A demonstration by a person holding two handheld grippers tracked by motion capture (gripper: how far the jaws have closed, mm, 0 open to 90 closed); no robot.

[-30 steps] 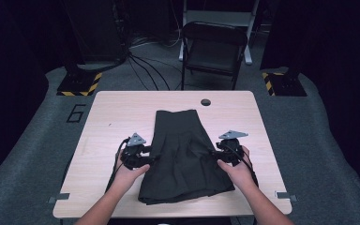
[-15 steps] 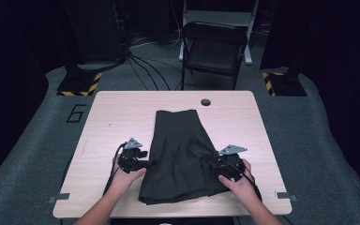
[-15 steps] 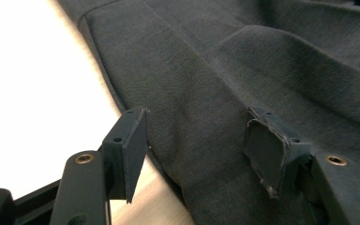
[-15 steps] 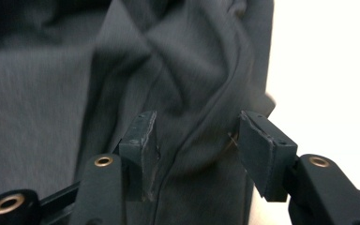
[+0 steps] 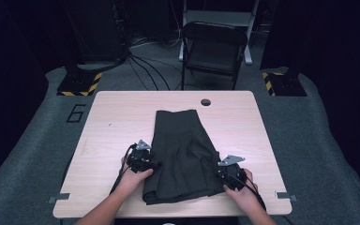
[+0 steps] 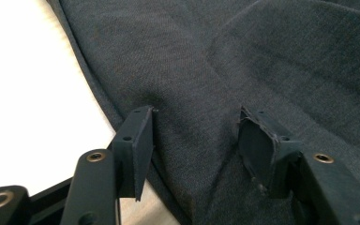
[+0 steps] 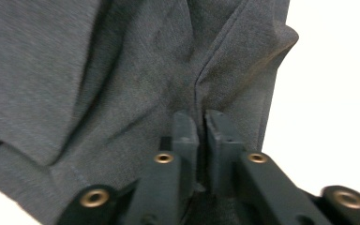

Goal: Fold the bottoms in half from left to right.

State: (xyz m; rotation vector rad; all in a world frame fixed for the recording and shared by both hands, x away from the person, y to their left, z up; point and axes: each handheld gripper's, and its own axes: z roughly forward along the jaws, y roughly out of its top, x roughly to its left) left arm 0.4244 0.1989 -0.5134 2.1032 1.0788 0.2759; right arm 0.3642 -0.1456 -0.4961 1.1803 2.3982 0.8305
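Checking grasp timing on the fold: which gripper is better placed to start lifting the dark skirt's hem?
Right. The right gripper is already pinched shut on a ridge of the skirt at its near edge. The left gripper has only been closing; its fingers straddle the fabric with a wide gap.

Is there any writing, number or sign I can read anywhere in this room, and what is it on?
"6": a large grey numeral on the dark floor mat, just left of the table's far left corner.
Yellow and black hazard stripes, no words, on the two stand bases on the floor at left and right.
Nothing to read on the dark garment, the table or the chair.
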